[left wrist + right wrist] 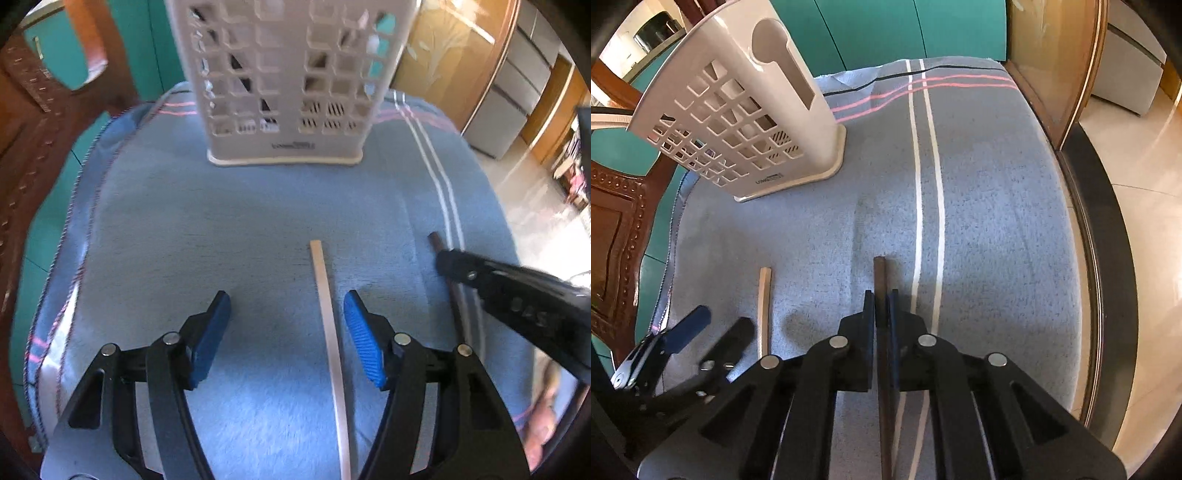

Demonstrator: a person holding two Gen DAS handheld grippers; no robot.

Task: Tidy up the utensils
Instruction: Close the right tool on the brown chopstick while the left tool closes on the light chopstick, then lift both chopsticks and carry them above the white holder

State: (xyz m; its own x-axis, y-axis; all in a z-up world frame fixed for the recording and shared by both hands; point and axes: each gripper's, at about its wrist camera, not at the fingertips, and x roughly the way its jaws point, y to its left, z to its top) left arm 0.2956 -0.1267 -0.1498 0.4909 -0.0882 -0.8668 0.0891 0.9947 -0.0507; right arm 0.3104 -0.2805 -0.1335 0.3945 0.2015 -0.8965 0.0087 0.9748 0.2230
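A pale wooden chopstick (327, 306) lies on the blue towel (221, 221), running toward the camera. My left gripper (287, 301) is open above it, and the stick passes between the blue pads, close to the right pad (364, 341). My right gripper (882, 301) is shut on a dark brown chopstick (880, 280), whose end juts past the fingertips. In the left wrist view that dark chopstick (436, 240) and the right gripper (448, 264) show at the right. A white slotted utensil holder (286, 77) stands upright at the back of the towel. The right wrist view also shows the pale chopstick (764, 306) and the left gripper (724, 321) at lower left.
The towel (997, 221) has white and pink stripes and covers a teal table. A carved wooden chair (617, 236) stands at the left. The table's wooden edge (1082, 229) falls away to a tiled floor at the right.
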